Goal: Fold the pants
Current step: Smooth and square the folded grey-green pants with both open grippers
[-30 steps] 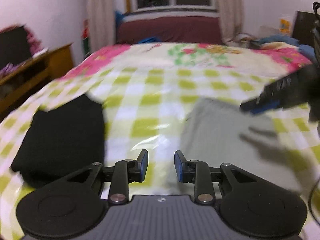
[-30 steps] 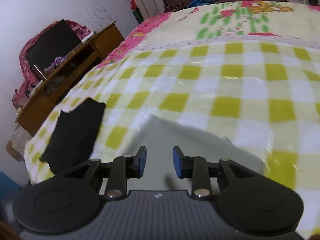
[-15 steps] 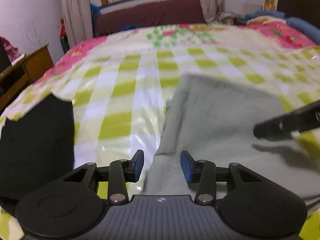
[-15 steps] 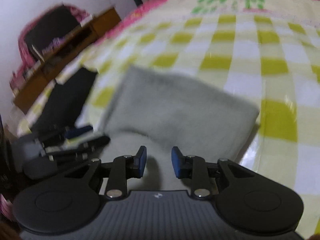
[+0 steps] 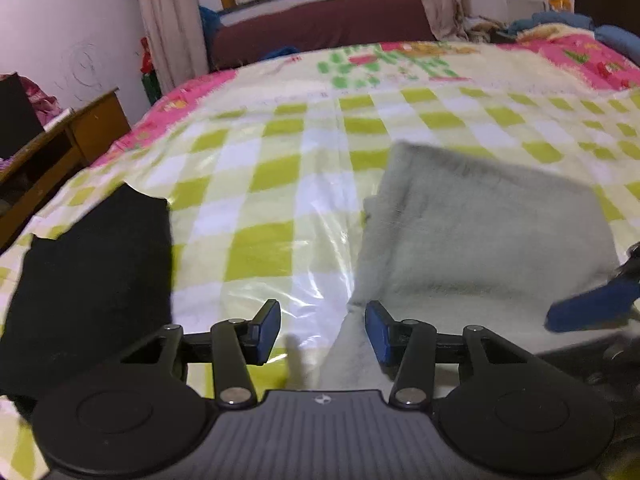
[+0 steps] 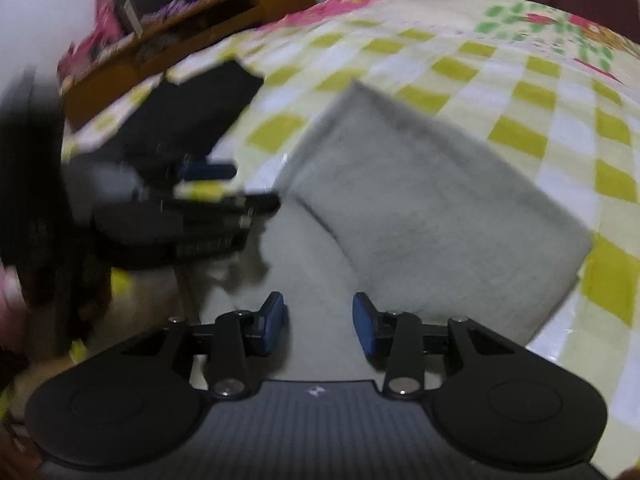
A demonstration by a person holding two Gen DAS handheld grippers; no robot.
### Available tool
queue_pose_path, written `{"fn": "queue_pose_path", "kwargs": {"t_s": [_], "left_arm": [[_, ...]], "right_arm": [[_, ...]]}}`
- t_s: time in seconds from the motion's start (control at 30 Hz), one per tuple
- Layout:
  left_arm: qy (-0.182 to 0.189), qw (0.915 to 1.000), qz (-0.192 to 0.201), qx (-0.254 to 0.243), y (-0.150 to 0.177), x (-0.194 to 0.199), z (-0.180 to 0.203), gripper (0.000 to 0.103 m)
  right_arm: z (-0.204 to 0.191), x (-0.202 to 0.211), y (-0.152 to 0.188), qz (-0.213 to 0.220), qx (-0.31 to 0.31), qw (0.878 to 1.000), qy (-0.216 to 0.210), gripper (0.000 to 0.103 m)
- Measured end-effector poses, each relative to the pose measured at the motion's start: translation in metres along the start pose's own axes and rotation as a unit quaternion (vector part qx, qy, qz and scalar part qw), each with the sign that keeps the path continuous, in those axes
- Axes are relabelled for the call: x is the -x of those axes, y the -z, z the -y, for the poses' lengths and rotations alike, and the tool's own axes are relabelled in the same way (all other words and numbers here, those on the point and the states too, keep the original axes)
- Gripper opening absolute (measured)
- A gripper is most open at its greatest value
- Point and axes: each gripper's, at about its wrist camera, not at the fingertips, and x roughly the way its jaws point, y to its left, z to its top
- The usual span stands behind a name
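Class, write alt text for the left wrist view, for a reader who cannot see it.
Open left gripper, its jaws just widened, hangs over the near left edge of folded grey fleece pants on a green-and-white checked bed cover. A folded black garment lies apart to the left; the right gripper's blue fingertips show at the right edge.

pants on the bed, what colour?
Light grey pants, partly folded; clearest in the left wrist view.

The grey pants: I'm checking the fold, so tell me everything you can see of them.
The grey pants look soft, fleecy and pale grey. They lie on the checked bedspread, with a doubled, roughly rectangular flap over a layer that spreads towards the cameras. The left tool straddles their left edge and the right tool stands over the lower layer. Neither tool grips them.
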Motion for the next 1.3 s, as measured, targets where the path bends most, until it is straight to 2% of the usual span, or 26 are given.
{"fn": "queue_pose_path", "kwargs": {"t_s": [0.07, 0.13, 0.23, 0.3, 0.4, 0.5, 0.6, 0.73, 0.83, 0.93, 0.97, 1.07, 1.2, 1.3], "left_arm": [[-0.007, 1.0000, -0.002, 0.006, 0.001, 0.002, -0.004, 0.060], [-0.010, 0.9998, -0.019, 0.000, 0.003, -0.009, -0.003, 0.061], [-0.029, 0.9990, -0.029, -0.018, 0.007, -0.019, 0.009, 0.062], [-0.040, 0.9986, -0.028, -0.020, 0.008, -0.015, 0.013, 0.061], [-0.043, 0.9982, -0.028, -0.030, 0.012, -0.012, 0.016, 0.061], [-0.038, 0.9987, -0.035, -0.004, 0.016, -0.007, 0.014, 0.061], [-0.037, 0.9984, -0.043, -0.006, 0.020, 0.003, 0.019, 0.061], [-0.019, 0.9981, -0.050, 0.029, 0.028, 0.023, 0.026, 0.061], [-0.019, 0.9990, -0.039, 0.012, 0.034, 0.041, 0.037, 0.061], [0.002, 0.9995, -0.031, 0.010, 0.026, 0.063, 0.035, 0.060], [0.011, 0.9997, -0.021, 0.011, 0.020, 0.071, 0.033, 0.060], [0.001, 0.9997, 0.020, -0.012, -0.002, 0.080, 0.038, 0.061], [-0.007, 0.9986, 0.046, -0.027, -0.035, 0.053, 0.046, 0.061], [-0.009, 0.9991, 0.032, -0.027, -0.045, 0.013, 0.051, 0.061]], "right_arm": [[-0.008, 0.022, -0.001, 0.027, 0.011, 0.999, -0.017, 0.039], [-0.019, 0.033, 0.009, 0.040, 0.029, 0.999, -0.018, 0.041], [-0.017, 0.005, 0.029, -0.012, 0.019, 0.999, -0.027, 0.039], [-0.013, 0.000, 0.035, -0.006, 0.009, 1.000, -0.027, 0.039], [-0.014, 0.017, 0.038, 0.003, 0.006, 0.999, -0.036, 0.039], [-0.011, 0.018, 0.049, -0.008, 0.028, 0.999, -0.032, 0.039], [-0.003, 0.024, 0.048, -0.009, 0.017, 0.999, -0.037, 0.039], [0.010, 0.035, 0.054, -0.022, 0.027, 0.999, -0.026, 0.037], [0.021, 0.048, 0.060, -0.033, 0.029, 0.999, -0.017, 0.037], [0.034, 0.067, 0.057, -0.036, 0.002, 0.999, -0.017, 0.038], [0.037, 0.076, 0.053, -0.027, -0.007, 0.999, -0.021, 0.039], [0.043, 0.096, 0.039, 0.020, -0.031, 0.999, -0.026, 0.040], [0.043, 0.072, 0.014, 0.046, -0.029, 0.998, 0.019, 0.042], [0.045, 0.046, 0.004, 0.044, -0.036, 0.998, 0.025, 0.041]]}}
